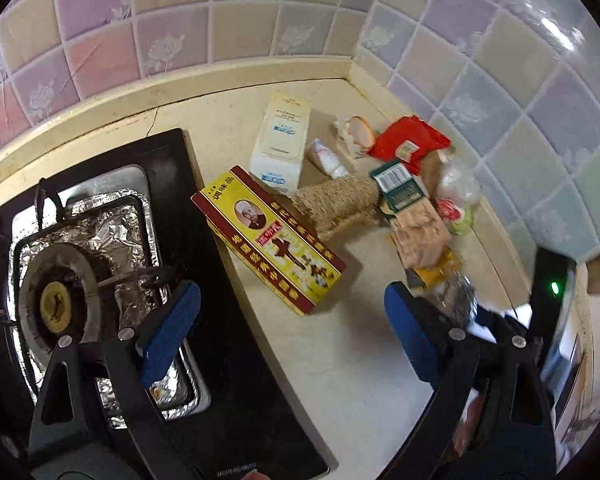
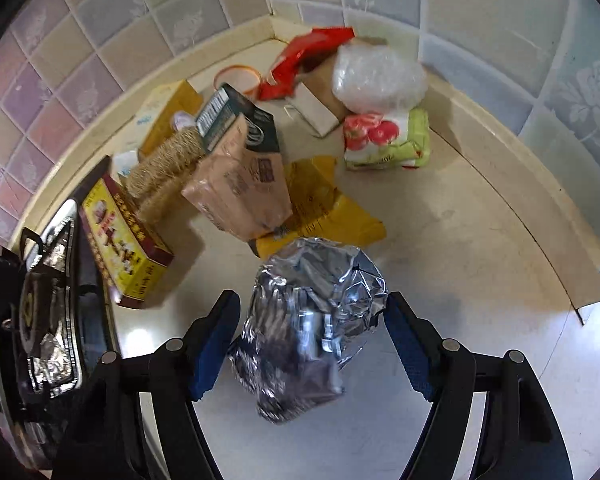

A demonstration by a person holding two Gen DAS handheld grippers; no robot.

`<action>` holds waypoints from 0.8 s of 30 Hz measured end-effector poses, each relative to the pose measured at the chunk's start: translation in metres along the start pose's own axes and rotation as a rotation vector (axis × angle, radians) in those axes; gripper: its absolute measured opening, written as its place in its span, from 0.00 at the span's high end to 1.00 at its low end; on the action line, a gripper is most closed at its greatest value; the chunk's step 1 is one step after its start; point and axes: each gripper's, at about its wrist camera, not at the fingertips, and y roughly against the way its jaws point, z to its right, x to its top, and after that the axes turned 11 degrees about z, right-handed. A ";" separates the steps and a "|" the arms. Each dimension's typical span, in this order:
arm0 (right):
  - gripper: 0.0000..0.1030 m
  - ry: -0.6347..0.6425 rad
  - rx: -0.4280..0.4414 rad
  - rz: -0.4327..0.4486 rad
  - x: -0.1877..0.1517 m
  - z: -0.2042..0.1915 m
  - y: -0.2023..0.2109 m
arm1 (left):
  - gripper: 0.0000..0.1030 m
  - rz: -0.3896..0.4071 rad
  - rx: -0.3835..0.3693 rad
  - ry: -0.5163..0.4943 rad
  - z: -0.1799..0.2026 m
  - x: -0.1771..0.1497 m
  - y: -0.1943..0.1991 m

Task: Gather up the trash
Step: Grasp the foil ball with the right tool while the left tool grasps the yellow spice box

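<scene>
The cream surface (image 2: 480,240) beside the gas hob (image 1: 100,264) carries a corner heap of boxes and wrappers. Nearest lies the crumpled foil bag (image 2: 308,320), between the right gripper (image 2: 312,328) fingers, which stand wide and hardly press it (right pad perhaps touching). It looks light, crackly, slippery; pinch its bunched middle. The left gripper (image 1: 292,320) hangs wide, empty.

Pastel tiled walls (image 1: 260,12), cream countertop (image 1: 340,360) corner.
</scene>
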 end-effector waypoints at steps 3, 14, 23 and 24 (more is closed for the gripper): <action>0.36 -0.017 -0.004 0.005 -0.003 0.002 -0.001 | 0.10 -0.020 0.047 0.040 -0.002 0.005 -0.024; 0.37 -0.049 -0.022 0.128 0.033 0.008 0.022 | 0.10 -0.079 0.188 0.019 0.017 0.002 -0.086; 0.37 -0.043 -0.023 0.138 0.052 0.009 0.024 | 0.10 -0.130 0.241 0.052 0.015 0.000 -0.114; 0.37 -0.042 -0.021 0.136 0.051 0.009 0.023 | 0.11 -0.135 0.246 0.052 0.015 -0.001 -0.116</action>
